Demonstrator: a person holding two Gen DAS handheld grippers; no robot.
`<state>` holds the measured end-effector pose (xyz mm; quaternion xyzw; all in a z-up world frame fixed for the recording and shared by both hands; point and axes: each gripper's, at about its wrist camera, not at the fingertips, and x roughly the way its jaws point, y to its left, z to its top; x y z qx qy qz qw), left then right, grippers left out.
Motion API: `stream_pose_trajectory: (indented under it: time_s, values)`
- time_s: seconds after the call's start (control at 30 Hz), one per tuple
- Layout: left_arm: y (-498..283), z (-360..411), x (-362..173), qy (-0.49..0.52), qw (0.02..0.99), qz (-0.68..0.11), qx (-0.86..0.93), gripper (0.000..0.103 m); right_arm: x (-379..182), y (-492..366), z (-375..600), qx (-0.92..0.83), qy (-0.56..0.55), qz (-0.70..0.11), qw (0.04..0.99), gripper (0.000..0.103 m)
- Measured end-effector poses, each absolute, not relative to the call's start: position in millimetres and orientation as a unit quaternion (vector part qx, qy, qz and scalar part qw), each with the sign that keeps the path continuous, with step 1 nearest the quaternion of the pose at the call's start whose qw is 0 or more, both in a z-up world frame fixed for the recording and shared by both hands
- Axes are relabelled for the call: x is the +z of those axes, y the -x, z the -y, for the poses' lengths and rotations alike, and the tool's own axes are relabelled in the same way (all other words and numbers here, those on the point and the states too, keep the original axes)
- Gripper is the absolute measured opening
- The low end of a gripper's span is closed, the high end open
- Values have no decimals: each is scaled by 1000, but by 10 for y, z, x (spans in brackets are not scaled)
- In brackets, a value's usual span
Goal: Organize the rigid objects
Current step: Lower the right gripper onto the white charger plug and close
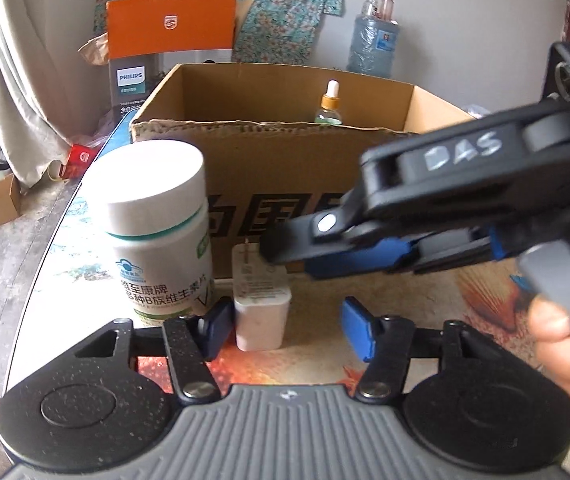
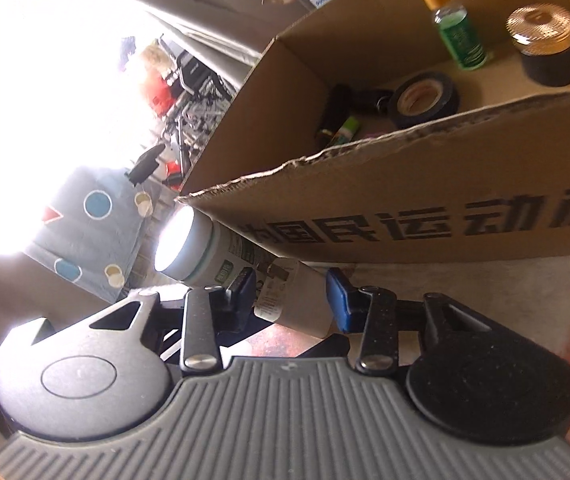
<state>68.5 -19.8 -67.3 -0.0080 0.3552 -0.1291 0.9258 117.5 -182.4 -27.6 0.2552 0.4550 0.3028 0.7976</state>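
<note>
Box (image 2: 425,200) already has a few bits; bottle (image 1: 157,232) and charger (image 1: 261,312) still on the desk (image 1: 425,312), our left gripper (image 1: 289,330) and right gripper (image 2: 291,296) fingers spread around the charger, not pinching yet.

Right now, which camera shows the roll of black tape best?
The right wrist view: the roll of black tape lies in plain sight on the floor of the cardboard box. In the left wrist view the box's front wall hides it entirely.

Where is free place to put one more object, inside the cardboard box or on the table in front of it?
Inside the cardboard box, bare floor lies between the tape roll, dropper bottle and dark jar. The table is bare right of the white charger; around the vitamin bottle it is crowded.
</note>
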Motion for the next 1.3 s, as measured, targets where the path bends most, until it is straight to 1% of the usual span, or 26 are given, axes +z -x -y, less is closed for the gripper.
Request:
stream_pose_trajectory:
  time_s: [0.03, 0.17, 0.23, 0.43, 0.77, 1.07, 1.2, 1.3]
  values:
    - [-692, 181, -678, 12, 926, -355, -128, 55, -320, -1213, 1780, 304, -255, -460, 795, 37]
    - [-719, 137, -686, 16, 927, -353, -125, 36, -408, -1260, 1715, 303, -263, -470, 786, 34]
    - [-722, 124, -689, 17, 926, -353, -132, 33, -403, -1242, 1744, 298, -265, -470, 788, 33]
    - [-699, 288, -693, 3, 919, -354, -173, 33, -375, -1154, 1921, 278, -276, -473, 789, 33]
    - [-578, 731, -707, -24, 892, -365, -265, 33, -278, -735, 2467, 216, -294, -473, 802, 34]
    - [-725, 945, -779, -47, 888, -386, -245, 34, -252, -786, 2500, 207, -267, -473, 813, 37]
    - [-760, 968, -800, -44, 892, -386, -232, 32, -310, -782, 2484, 204, -274, -471, 813, 43]
    - [-742, 953, -791, -44, 893, -386, -229, 31, -305, -765, 2473, 202, -275, -467, 816, 42]
